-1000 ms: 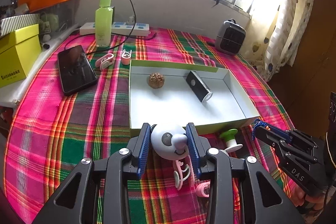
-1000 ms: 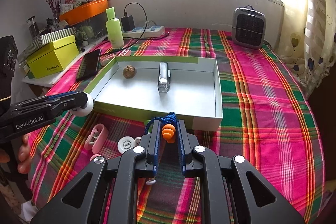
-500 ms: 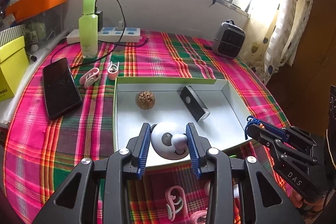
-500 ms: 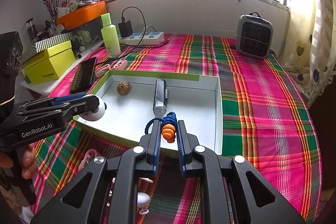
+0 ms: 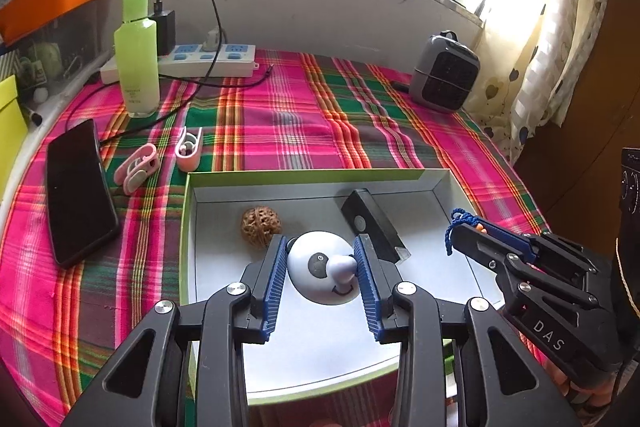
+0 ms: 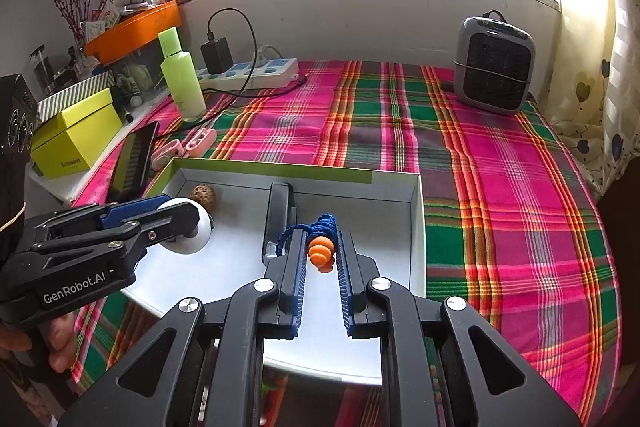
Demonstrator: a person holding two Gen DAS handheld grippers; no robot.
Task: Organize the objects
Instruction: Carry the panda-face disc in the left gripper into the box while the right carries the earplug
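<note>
**Both grippers loaded above the white tray**

In our left gripper (image 5: 321,269) we pinch a round white toy head (image 5: 320,273) with a grey eye patch, a pale nose and a drawn smile; the blue ribbed pads press on its two sides. It hangs above the floor of the shallow white tray (image 5: 188,227) with the green rim, near the tray's left half.

Our right gripper (image 6: 322,254) is pressed together on an orange ribbed earplug (image 6: 320,251) on a blue cord (image 6: 320,225), whose bunched cord sticks out past the fingertips. It too is above the tray, to the right of the left gripper.

Inside the tray lie a brown walnut (image 5: 261,226) near the far left corner and a dark rectangular device (image 5: 374,225) set at a slant near the middle.

The tray sits on a pink and green plaid cloth (image 5: 340,131). To its left lie a black phone (image 5: 78,193) and two pink clips (image 5: 160,157). Farther back stand a green bottle (image 5: 136,55), a white power strip (image 5: 208,61) with a charger plugged in, and a small grey heater (image 5: 444,73) near the curtain.
</note>
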